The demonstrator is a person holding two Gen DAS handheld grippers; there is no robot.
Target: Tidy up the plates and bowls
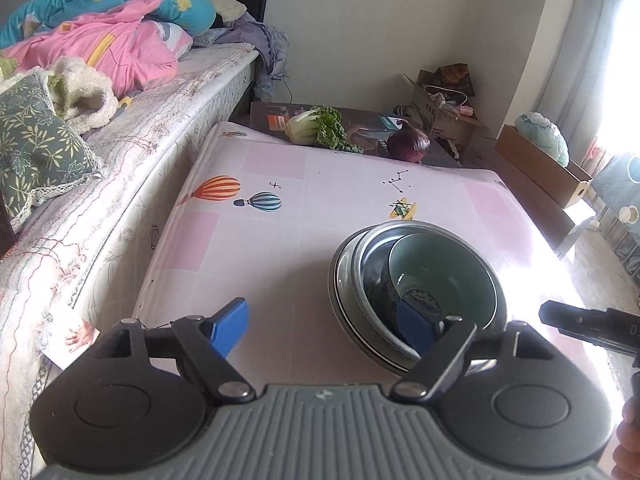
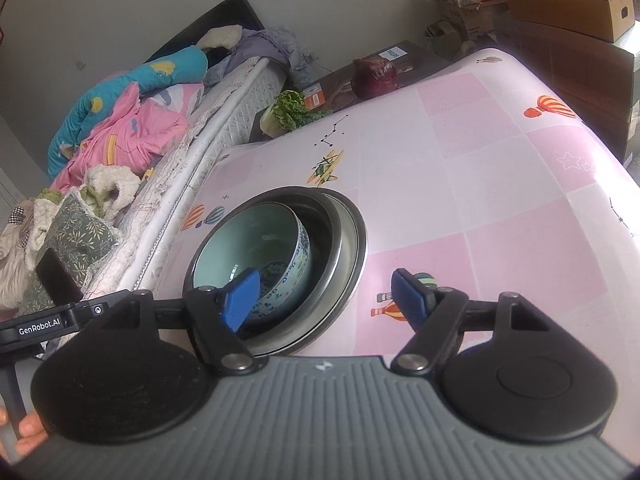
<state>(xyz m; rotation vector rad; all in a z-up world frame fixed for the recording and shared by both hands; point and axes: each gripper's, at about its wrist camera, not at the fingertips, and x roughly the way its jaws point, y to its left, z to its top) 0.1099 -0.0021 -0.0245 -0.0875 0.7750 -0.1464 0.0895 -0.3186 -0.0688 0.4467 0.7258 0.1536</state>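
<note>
Steel basin (image 1: 348, 276), on a plate, holding a pale green bowl (image 1: 440, 268): lower right of the left view, on the pink balloon-print table (image 1: 280, 160). Left tool (image 1: 324, 330) and right tool (image 2: 326, 298): both spread wide, empty. Far table edge: leafy cabbage (image 1: 316, 126), red onion (image 1: 408, 142). Bed (image 1: 120, 152) with heaped bedding, left; cardboard boxes (image 1: 540, 168), right.

One ceramic bowl (image 2: 256, 248), two steel bowls (image 2: 344, 240), two vegetables (image 1: 316, 126).
</note>
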